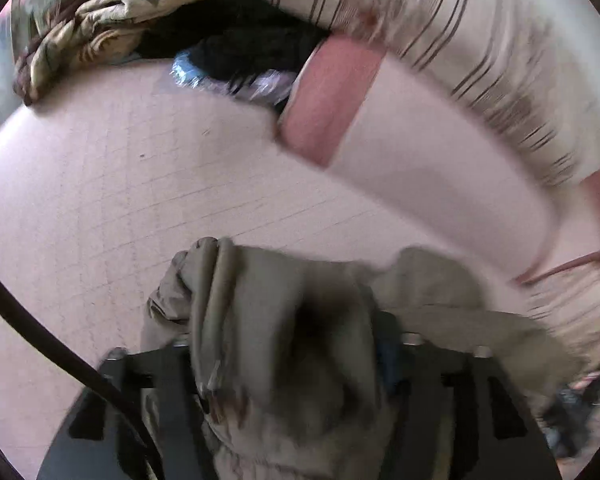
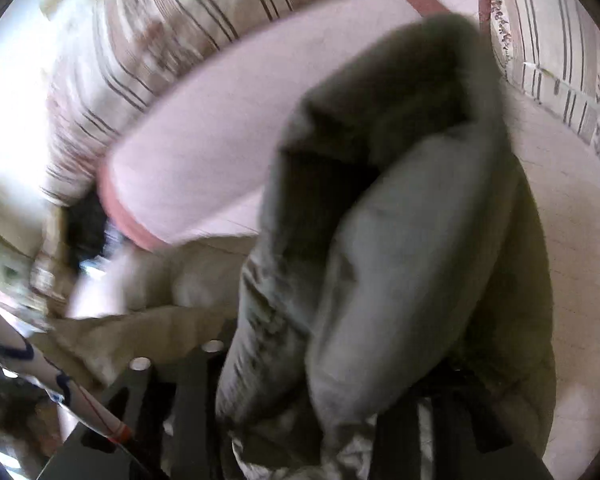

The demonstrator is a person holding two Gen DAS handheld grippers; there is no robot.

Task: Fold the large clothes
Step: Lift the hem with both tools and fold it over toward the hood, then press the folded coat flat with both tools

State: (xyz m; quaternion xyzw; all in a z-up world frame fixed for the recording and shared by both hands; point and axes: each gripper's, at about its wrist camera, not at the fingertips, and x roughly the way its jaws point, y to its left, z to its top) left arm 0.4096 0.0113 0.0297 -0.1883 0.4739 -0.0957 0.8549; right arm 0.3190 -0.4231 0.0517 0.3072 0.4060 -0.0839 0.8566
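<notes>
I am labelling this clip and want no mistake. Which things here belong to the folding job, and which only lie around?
Part of the job:
- khaki garment, bunched between the fingers of both grippers
- left gripper
- right gripper
- pink bed sheet under it

Only lying around:
- striped pillow
- patterned cloth
- black clothing

Bed surface: pale pink sheet with a faint grid pattern. Pink pillow with a darker pink end band lies on it. Behind: cream bedding with brown stripes. Far edge: beige-brown patterned cloth beside a dark heap. Bright light at left of right-wrist view; both views motion-blurred.
</notes>
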